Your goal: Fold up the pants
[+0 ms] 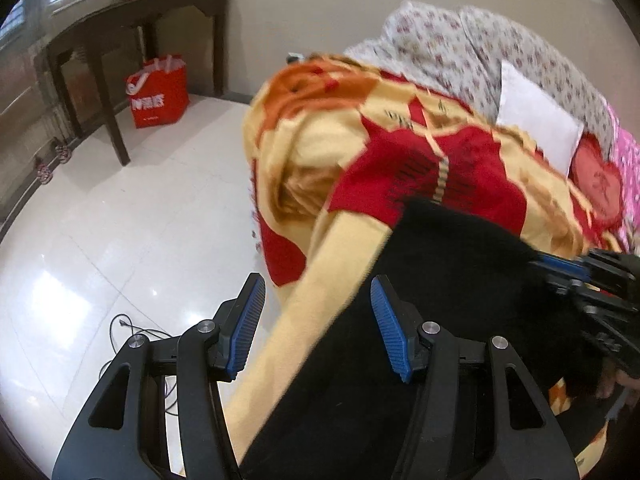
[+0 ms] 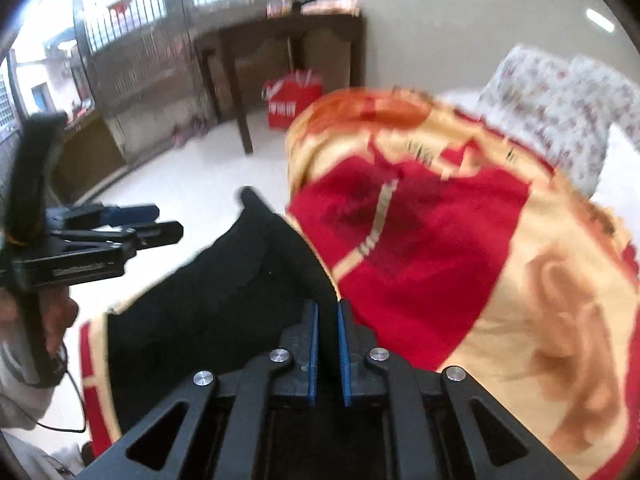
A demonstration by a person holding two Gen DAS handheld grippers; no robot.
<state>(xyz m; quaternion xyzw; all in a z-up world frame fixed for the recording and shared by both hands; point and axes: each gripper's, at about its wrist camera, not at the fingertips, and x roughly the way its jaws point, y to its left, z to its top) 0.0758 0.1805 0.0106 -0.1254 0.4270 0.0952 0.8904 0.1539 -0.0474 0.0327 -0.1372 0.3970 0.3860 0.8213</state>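
Pants (image 2: 208,300), black and soft, lie on the red and yellow blanket (image 2: 540,300) at the lower middle of my right view. My right gripper (image 2: 328,354) is pinching a raised edge of them, with its blue pads pressed on the cloth. My left gripper (image 1: 318,326) has its jaws spread wide, and the pants sit just under its right pad, not held. I think I should bring the left one down onto the other edge and grab it too, so the cloth lifts flat and does not bunch. I should lift slowly so the blanket does not come along. My left view shows a white pillow (image 1: 536,116) at the upper right. My right view shows the window bars (image 2: 132,12) at the upper left.
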